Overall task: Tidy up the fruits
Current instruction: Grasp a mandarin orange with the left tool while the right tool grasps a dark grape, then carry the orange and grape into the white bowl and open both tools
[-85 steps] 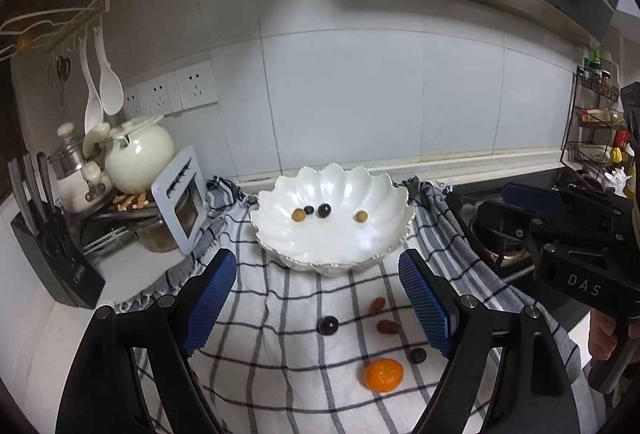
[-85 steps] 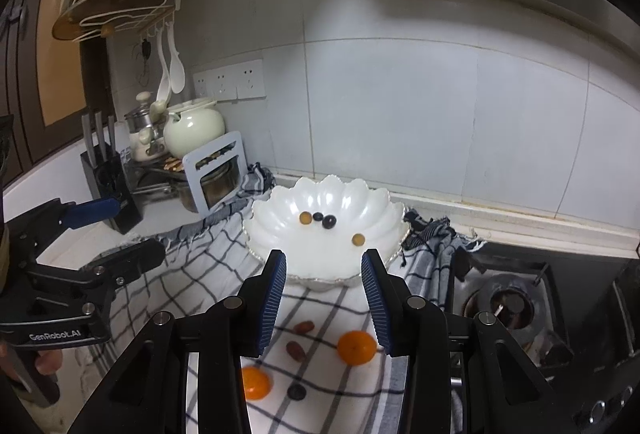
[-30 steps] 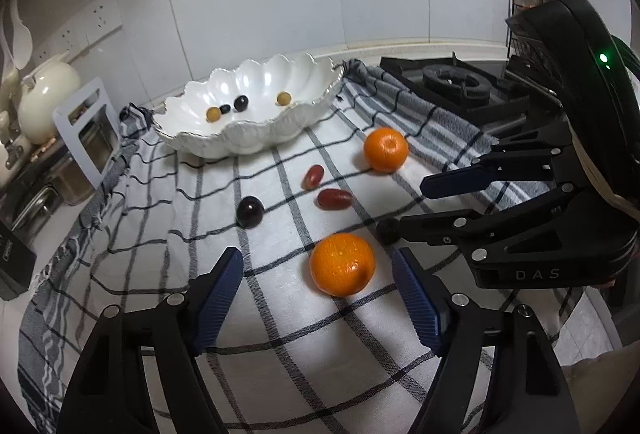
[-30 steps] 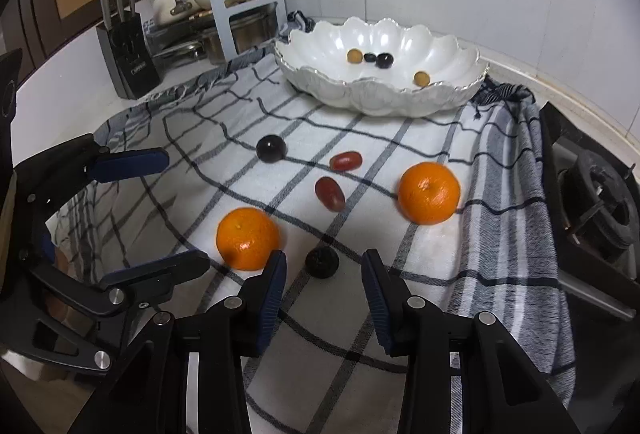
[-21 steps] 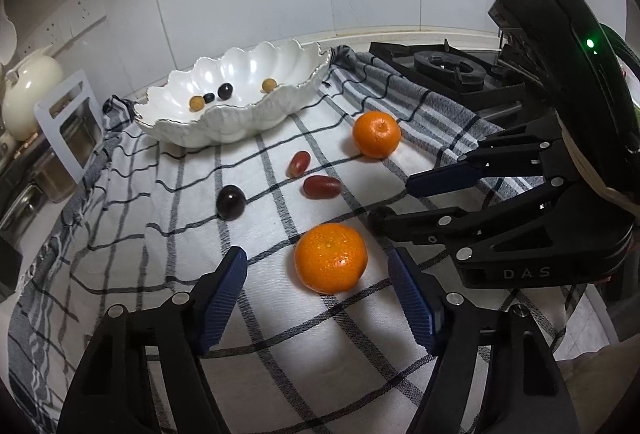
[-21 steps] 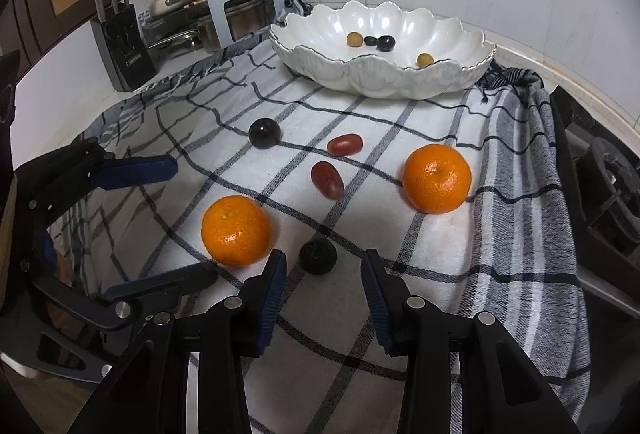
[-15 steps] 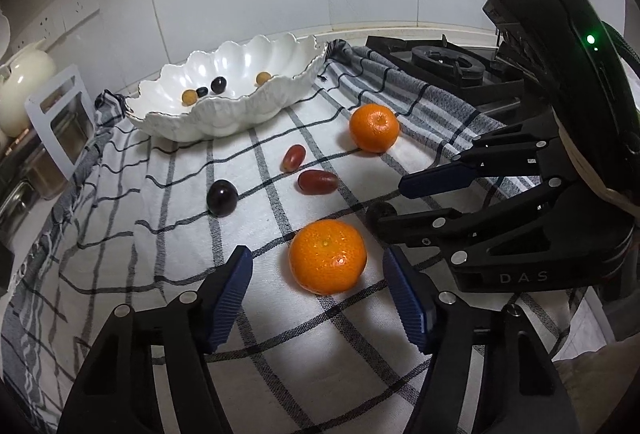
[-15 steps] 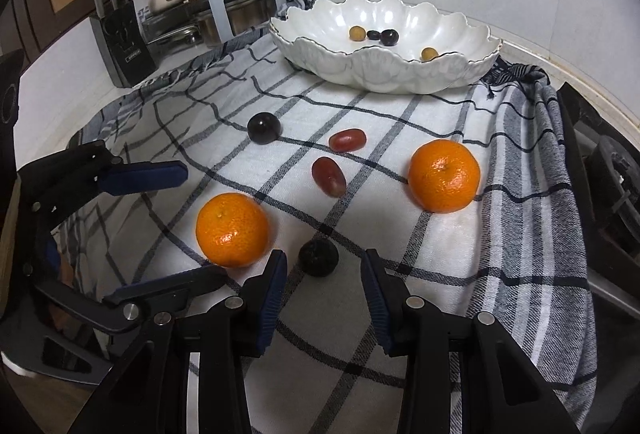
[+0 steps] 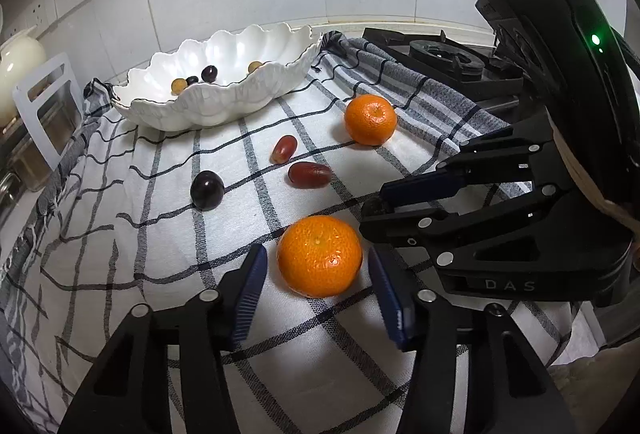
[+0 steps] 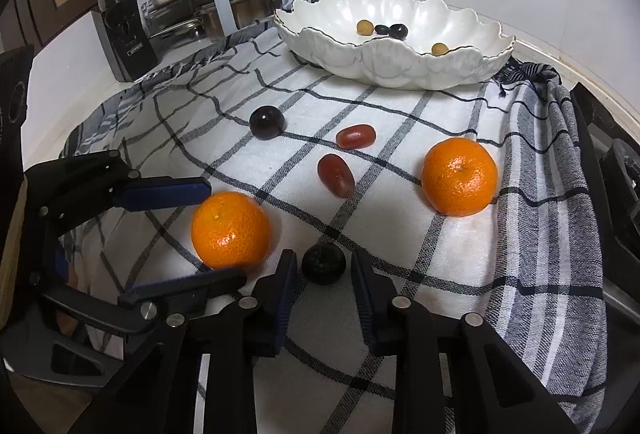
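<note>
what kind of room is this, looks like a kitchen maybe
Most likely a home kitchen counter: a gas stove burner sits beside the checked cloth, a knife block and pots stand against the tiled wall, and a white bowl holds fruit.

A: The checked cloth (image 10: 400, 114) is a coarse, matt weave. How does the white bowl (image 10: 400, 68) at its far edge compare?

B: Glossy, like glazed ceramic, with bright highlights on its scalloped wall. The two oranges (image 10: 231, 230) (image 10: 460, 181) nearer than the bowl have dimpled, slightly shiny peel.

A: And the grapes between bowl and oranges?

B: The red ones (image 10: 335, 175) are smooth and shiny. The dark one (image 10: 267, 122) left of them has a duller sheen.

A: The pads of the left gripper (image 9: 316, 288)?

B: Ribbed blue, rubbery-looking, on matt black plastic arms with small bright metal pins.
</note>
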### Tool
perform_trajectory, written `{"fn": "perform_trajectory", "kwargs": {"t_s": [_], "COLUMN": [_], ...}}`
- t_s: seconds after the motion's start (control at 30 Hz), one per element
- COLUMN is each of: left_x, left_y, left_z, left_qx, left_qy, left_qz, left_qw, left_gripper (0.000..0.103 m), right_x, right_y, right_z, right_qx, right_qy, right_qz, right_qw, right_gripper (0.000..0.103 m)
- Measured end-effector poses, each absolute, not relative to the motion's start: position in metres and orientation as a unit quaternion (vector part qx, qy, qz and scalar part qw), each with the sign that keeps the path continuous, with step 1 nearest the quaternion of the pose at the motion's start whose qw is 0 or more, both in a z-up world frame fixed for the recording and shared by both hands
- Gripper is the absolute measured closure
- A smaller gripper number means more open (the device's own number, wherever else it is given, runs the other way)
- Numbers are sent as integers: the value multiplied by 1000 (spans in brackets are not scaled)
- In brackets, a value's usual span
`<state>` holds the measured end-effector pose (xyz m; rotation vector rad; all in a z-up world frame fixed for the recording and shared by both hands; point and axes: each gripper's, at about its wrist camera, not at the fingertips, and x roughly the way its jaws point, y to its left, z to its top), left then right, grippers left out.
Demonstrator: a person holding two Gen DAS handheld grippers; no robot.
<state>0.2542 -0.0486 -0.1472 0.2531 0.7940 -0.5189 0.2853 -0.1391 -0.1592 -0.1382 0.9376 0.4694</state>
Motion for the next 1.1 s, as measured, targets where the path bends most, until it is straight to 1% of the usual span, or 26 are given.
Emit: {"fn": "perform_trajectory", "kwargs": {"t_s": [0.07,0.1,0.3,0.57,1.1], "left_x": [255,256,256,253,250], "left_y": [-48,-48,-49,-49,-39], "left_z": [-148,-148,-148,-141,-110], "left_qx": [117,113,104,79,54], "left_qy": [383,385,386,390,357], "left_qz": [-249,-250,-240,-223,-185], "left_qw": [882,881,884,890,914], "left_gripper": [55,58,60,61,61], "right_x": [285,285,284,280,269], "right_y": [-139,-140,-141,-147,-158], "right_z": [-159,-159,-159,-154,-122], "right_qx": [-66,-64,-62,-46,-33], "right_qy": [446,446,442,436,401], "right_qz": [223,224,222,216,193], "right_qw": [864,864,867,872,895], "right_gripper": [77,78,79,79,79]}}
